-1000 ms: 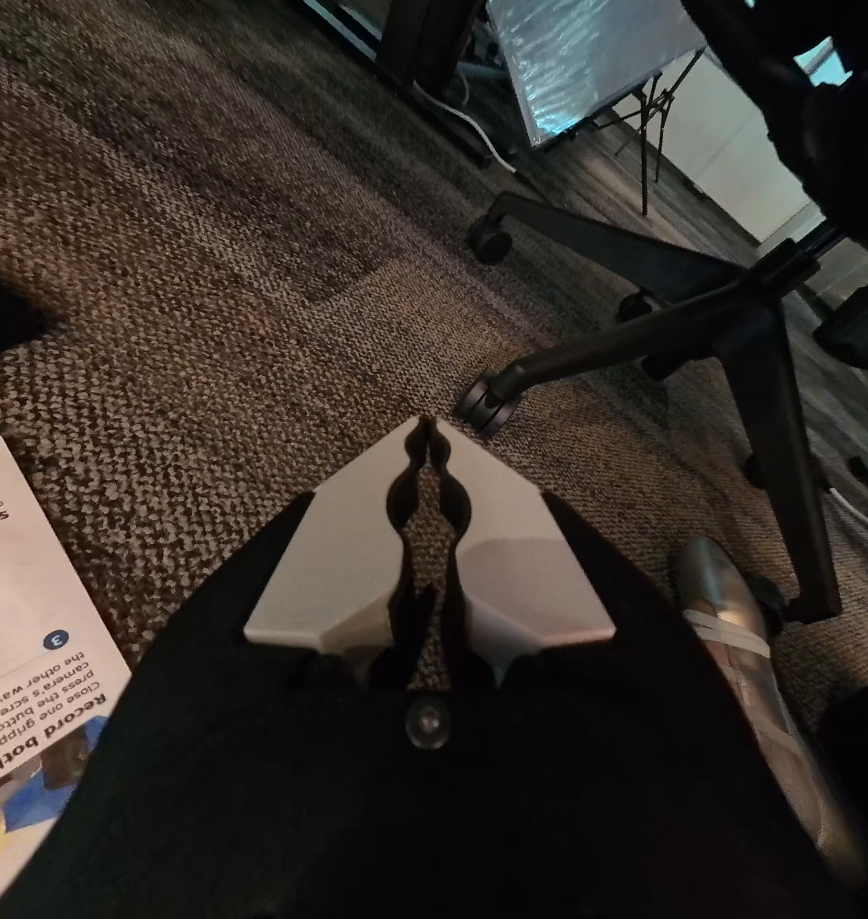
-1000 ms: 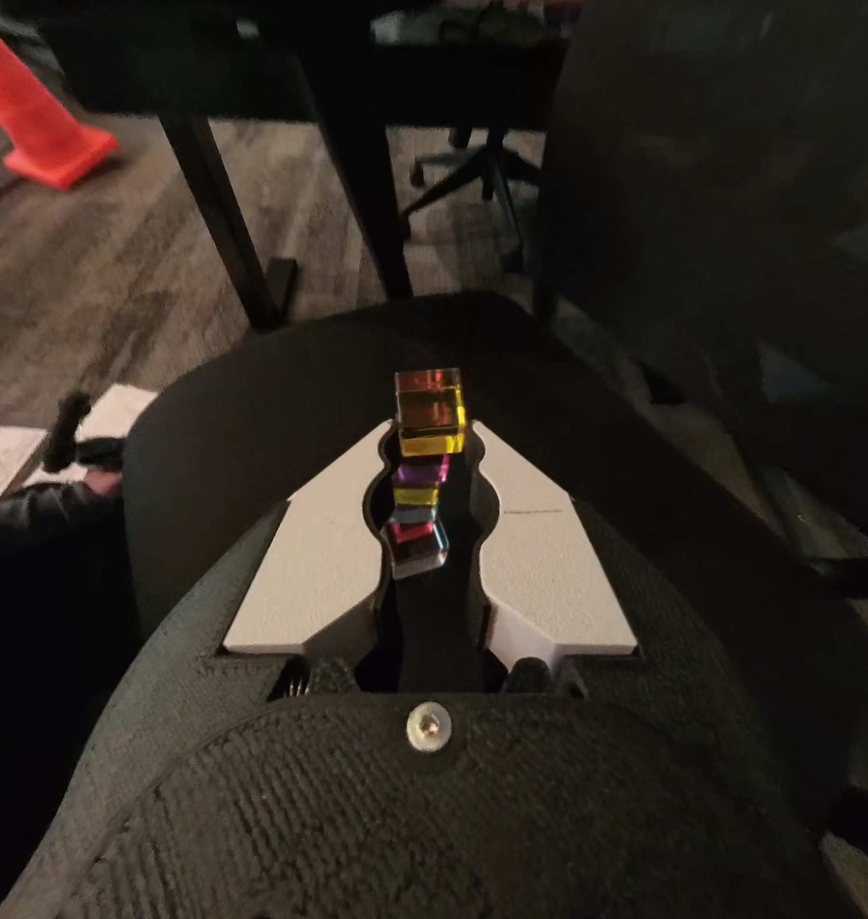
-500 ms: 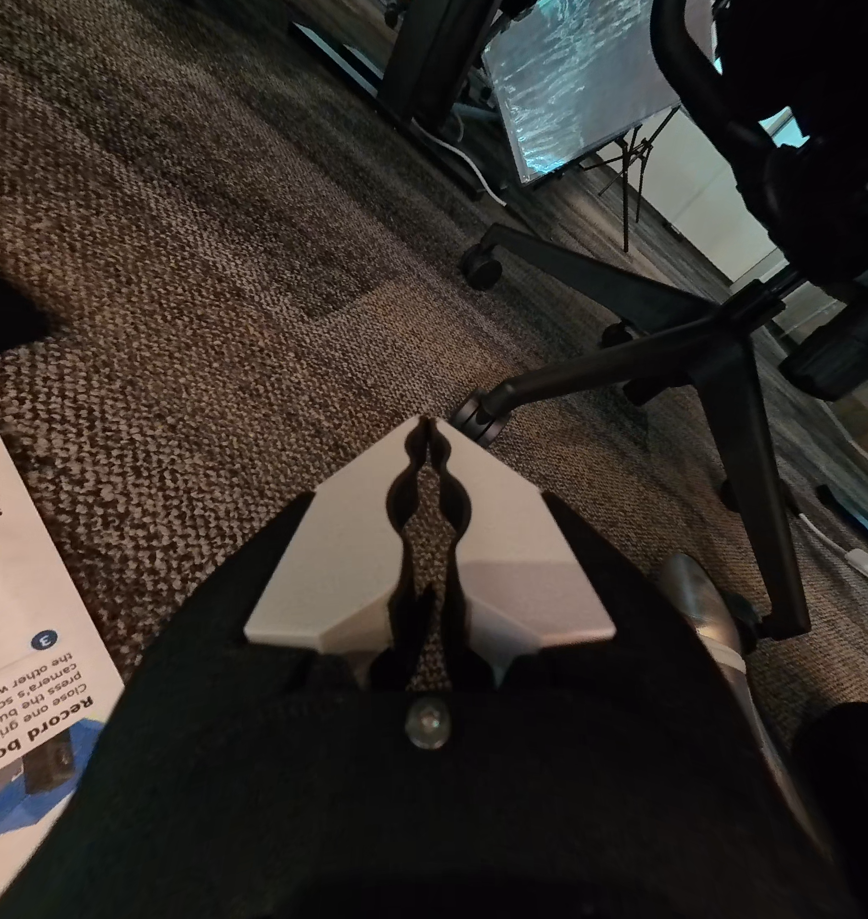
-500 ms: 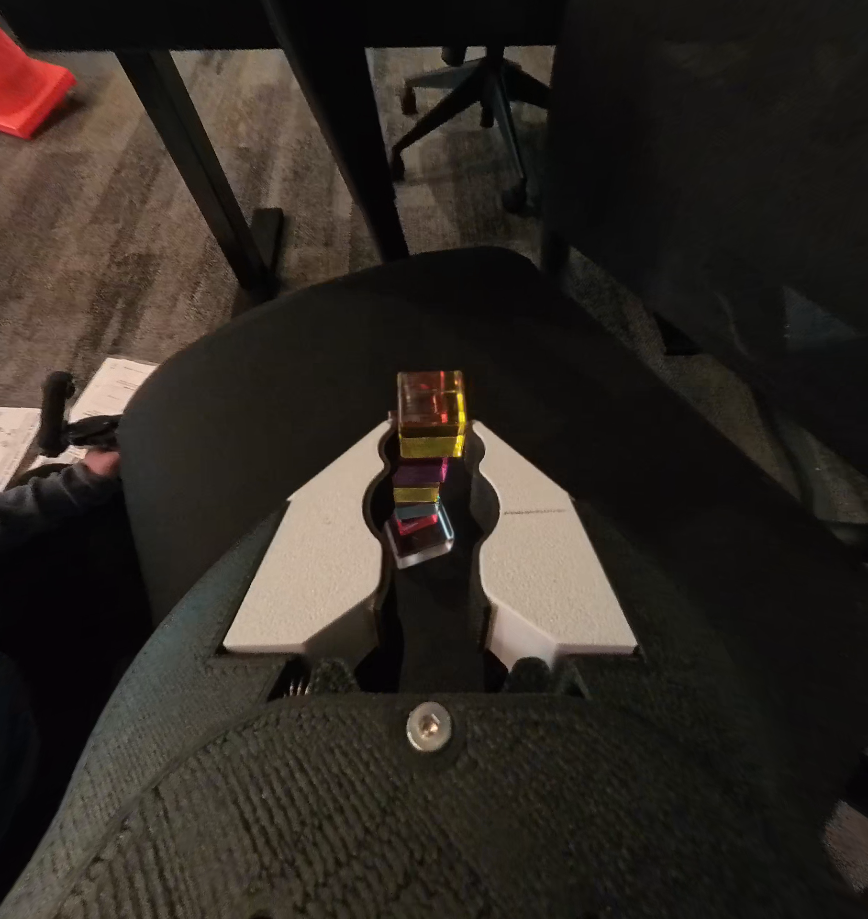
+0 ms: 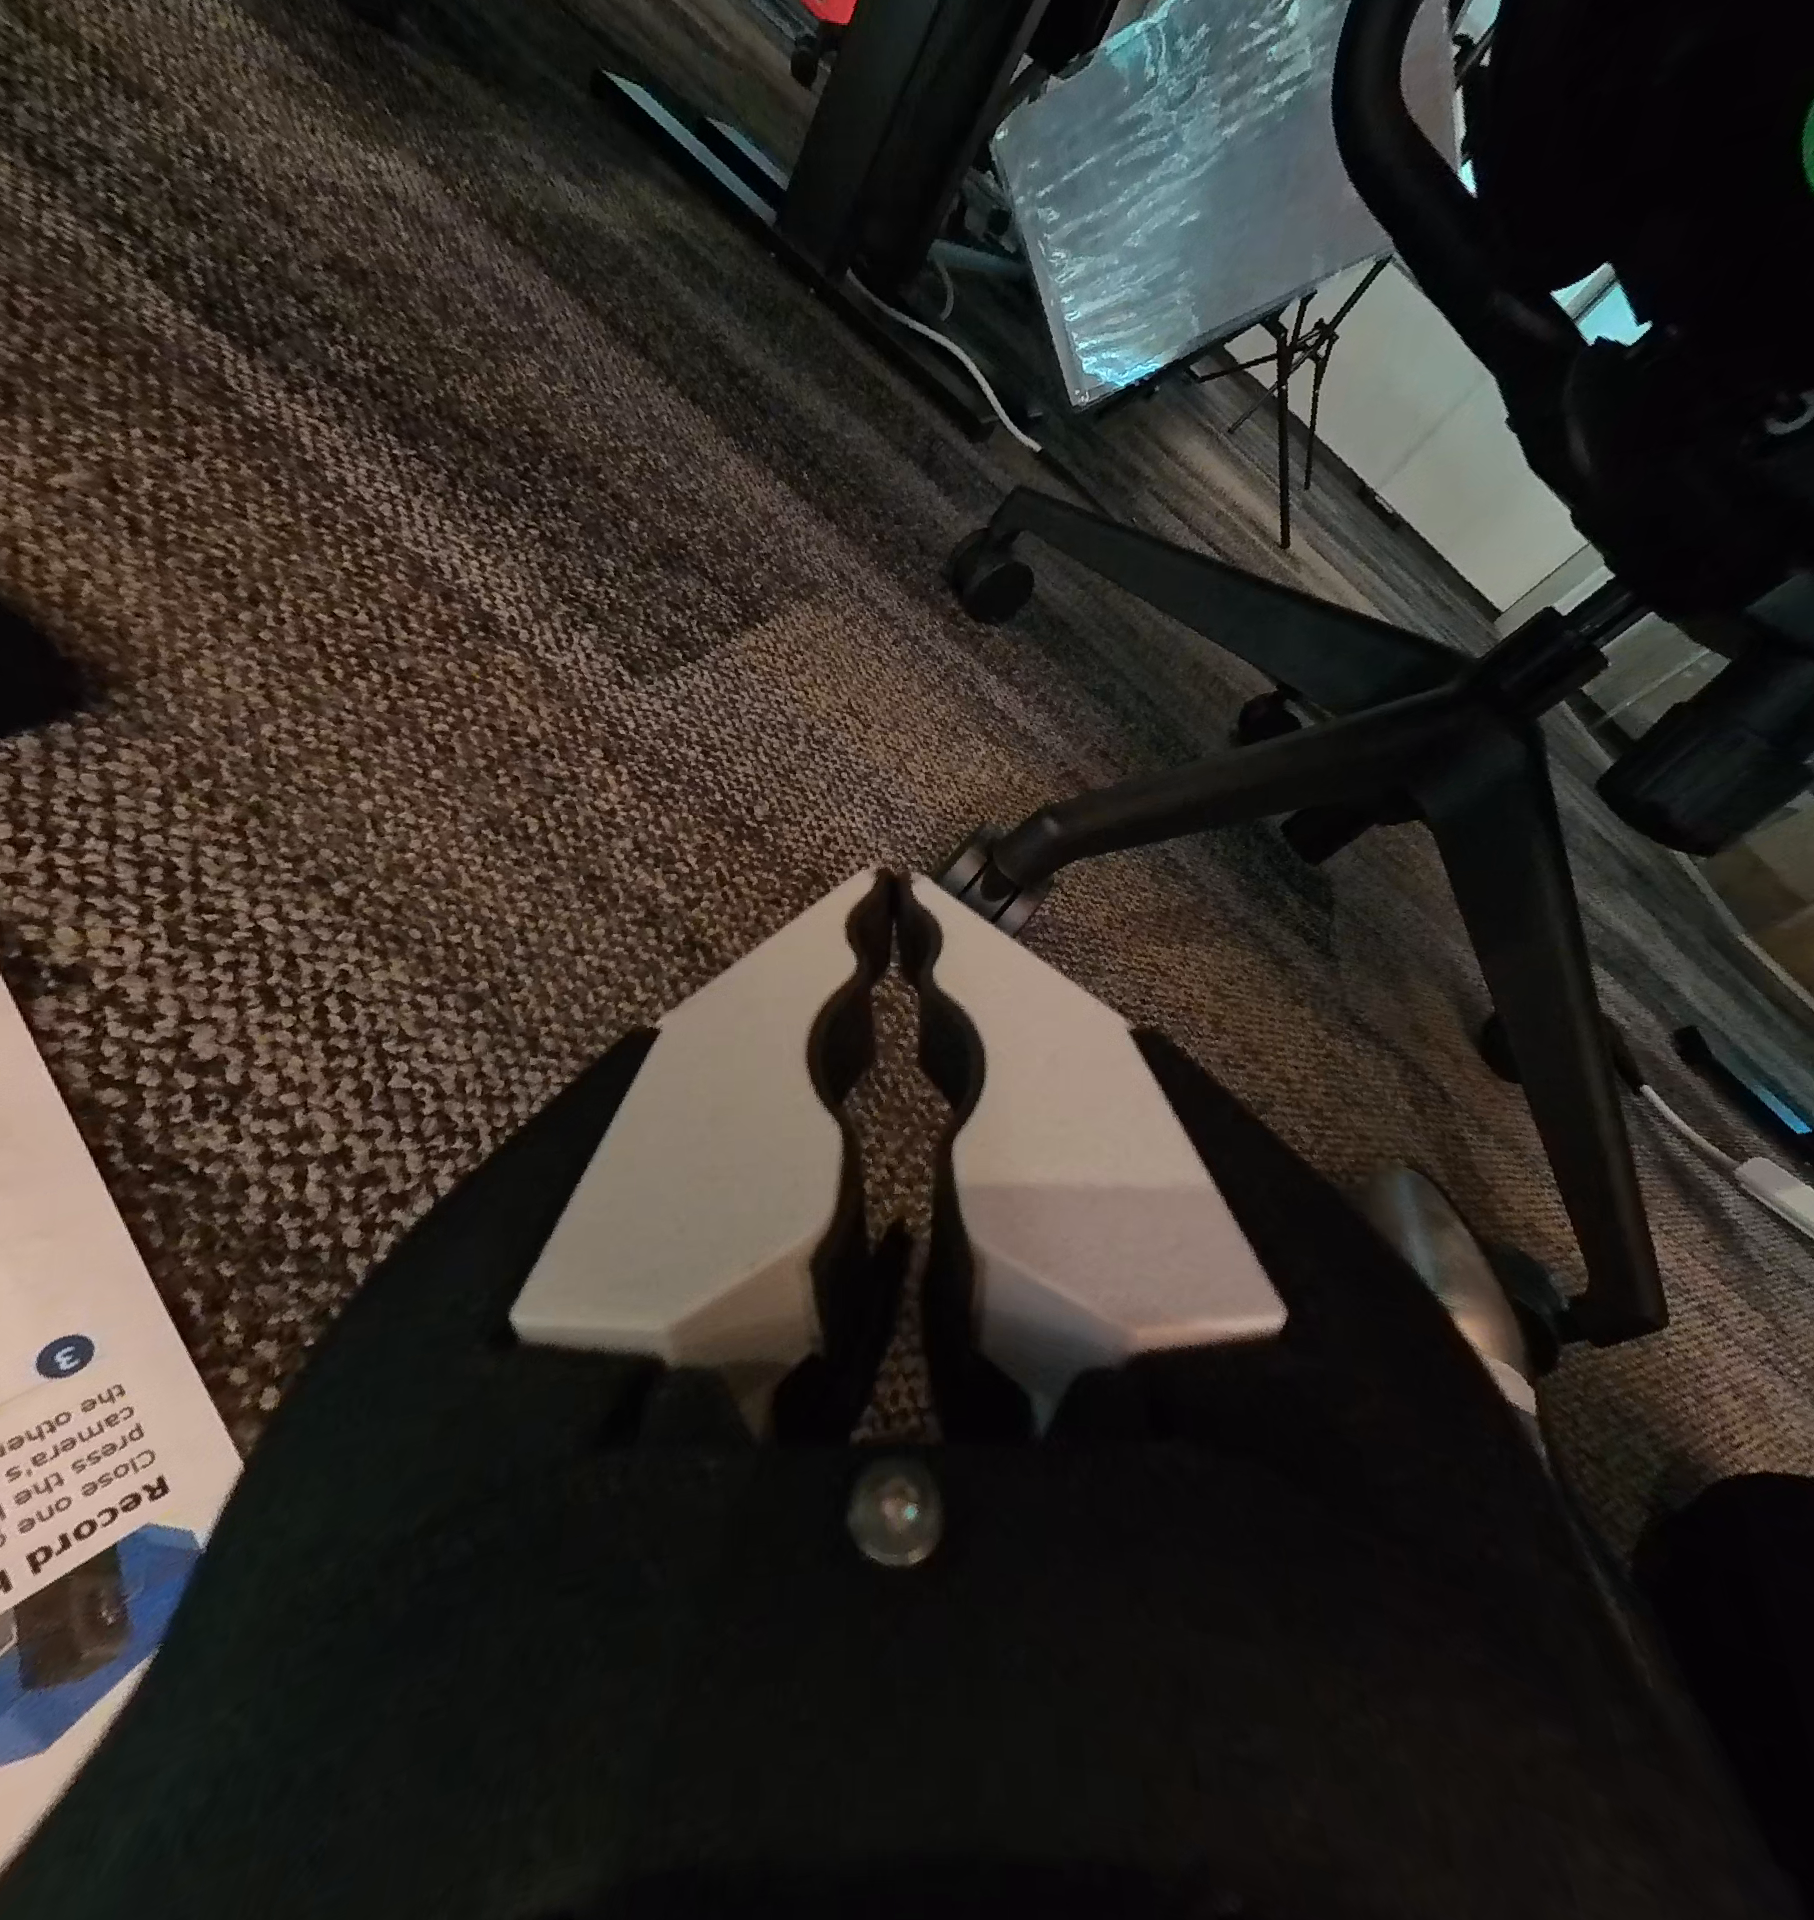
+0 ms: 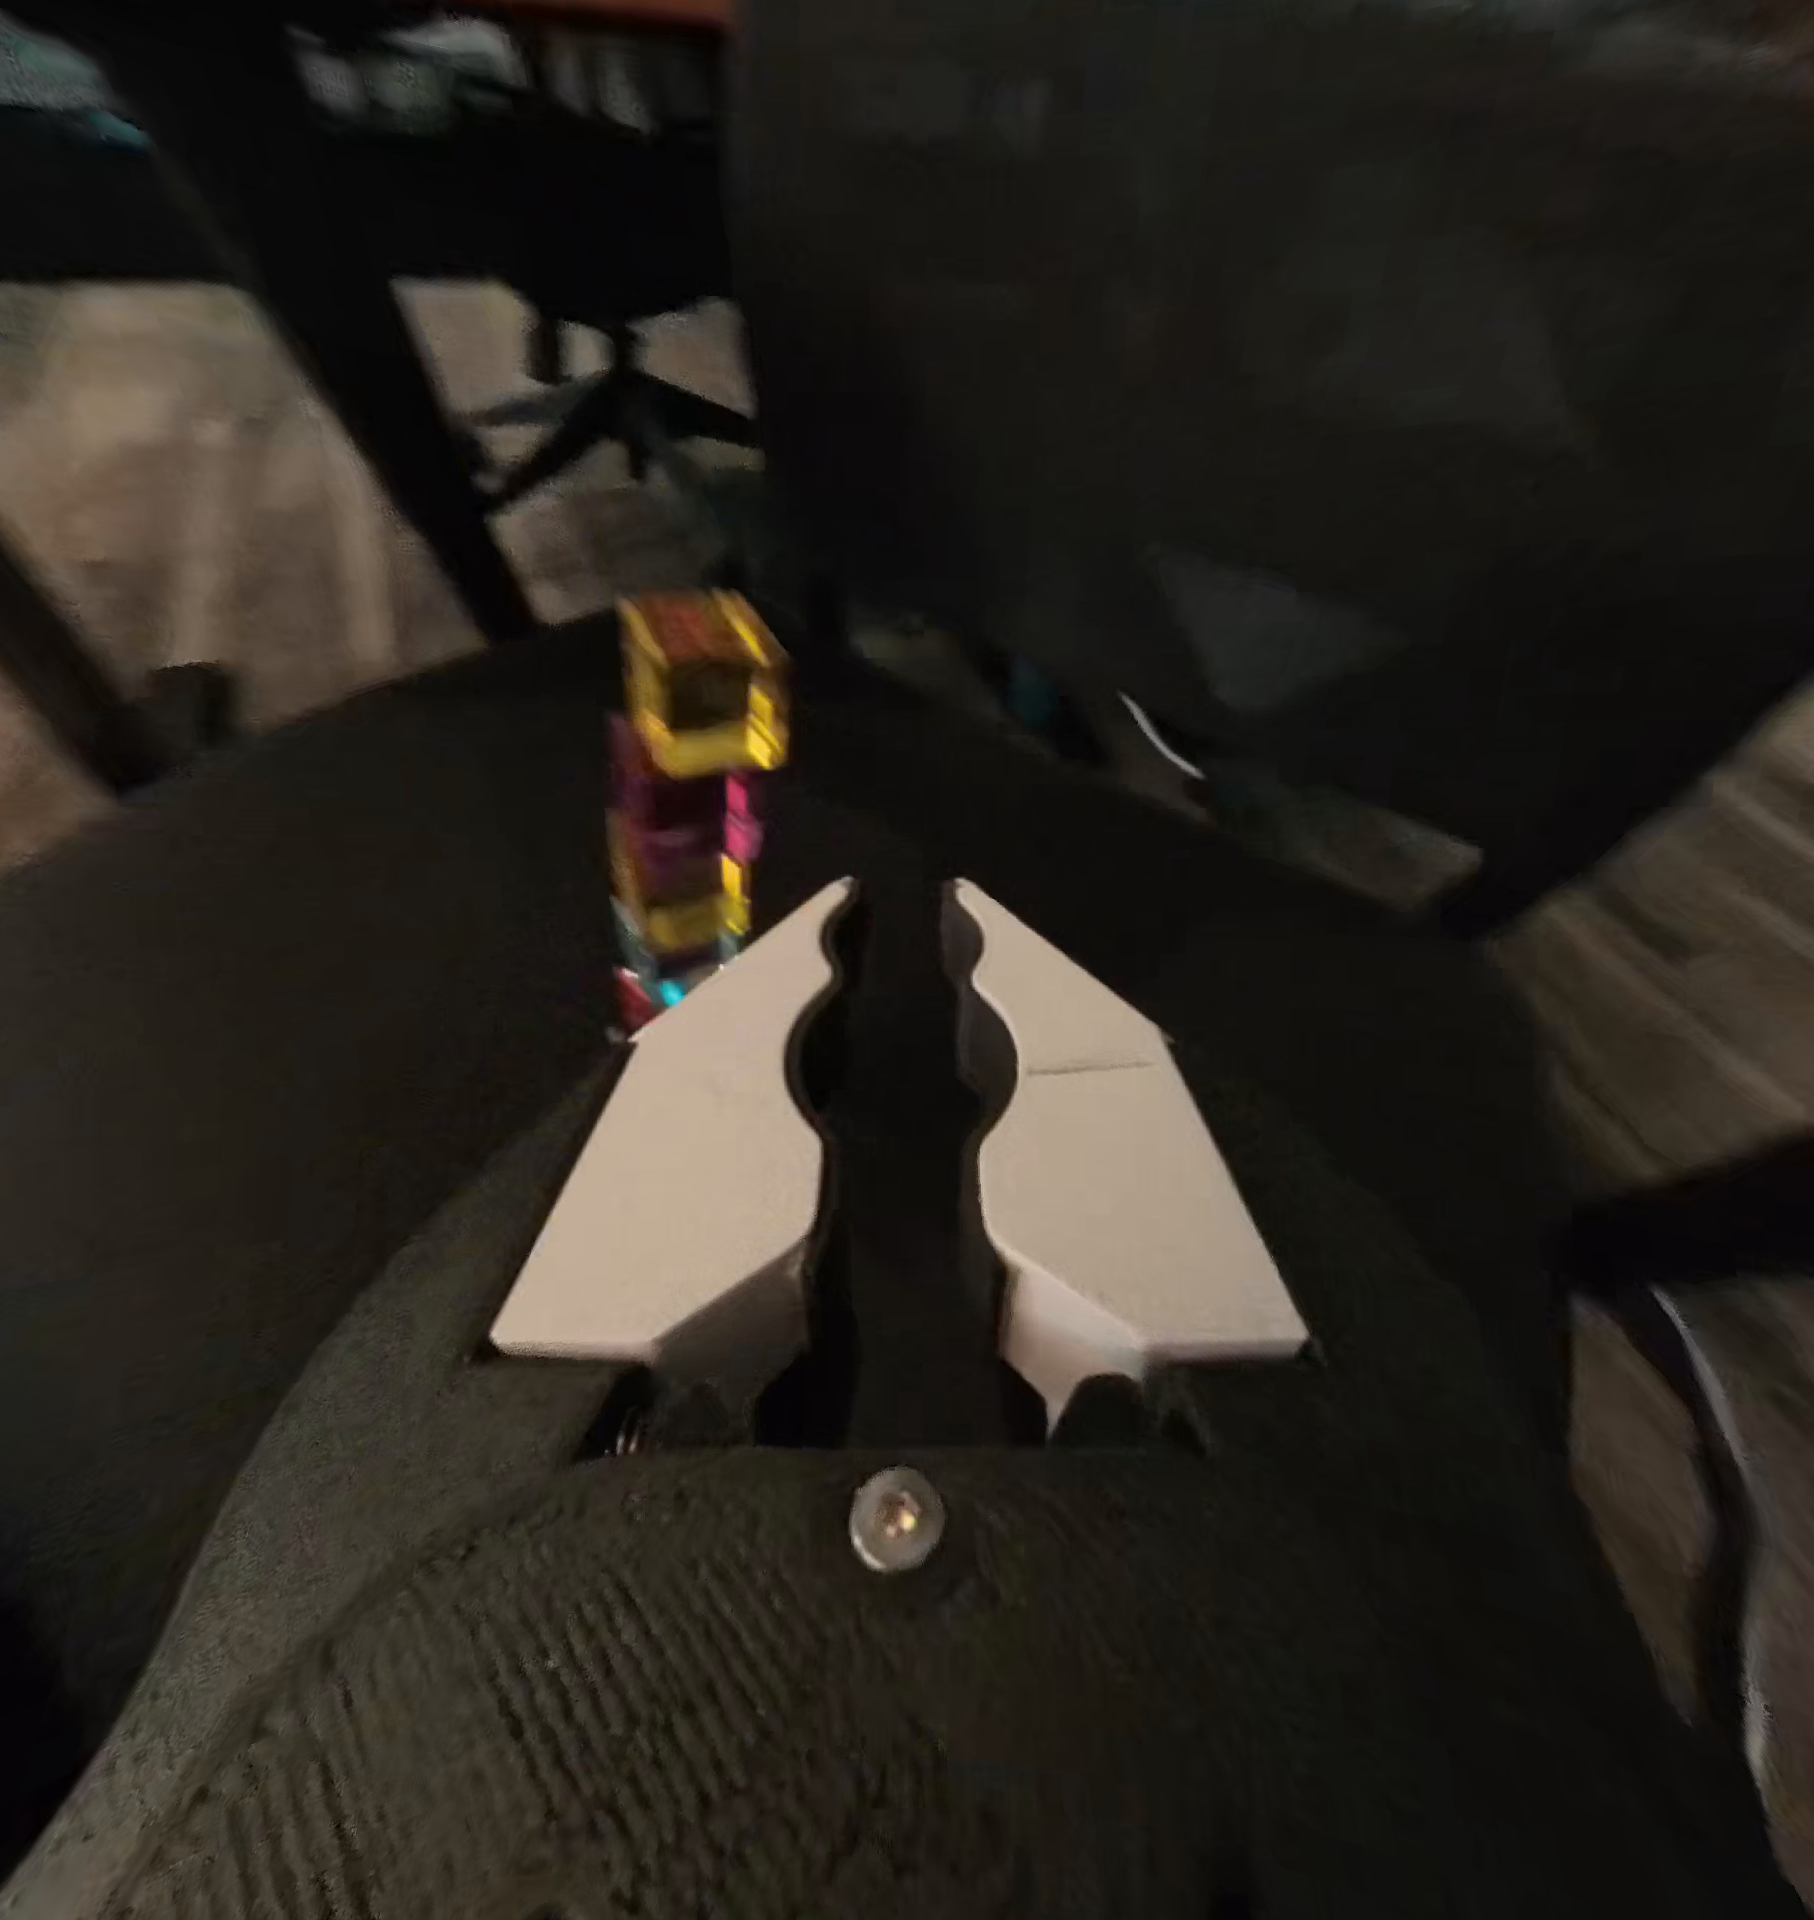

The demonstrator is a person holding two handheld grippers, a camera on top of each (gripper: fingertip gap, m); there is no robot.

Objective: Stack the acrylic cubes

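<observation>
Cubes (image 6: 697, 790), yellow, magenta and blue, stand stacked upper left of the right gripper (image 6: 903, 888), whose fingers are spread and bare. Left gripper (image 5: 895, 883) is pressed together.

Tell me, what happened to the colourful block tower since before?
The right gripper let go of the block tower and slid right; the tower now stands free on the black chair seat, left of its fingers. The left gripper stayed shut over the carpet.

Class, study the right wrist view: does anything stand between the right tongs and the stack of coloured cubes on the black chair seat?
Nothing visible does. The stack of coloured cubes stands just ahead and to the left of the right tongs, off their line. The gap between the fingers shows only the black chair seat.
</observation>
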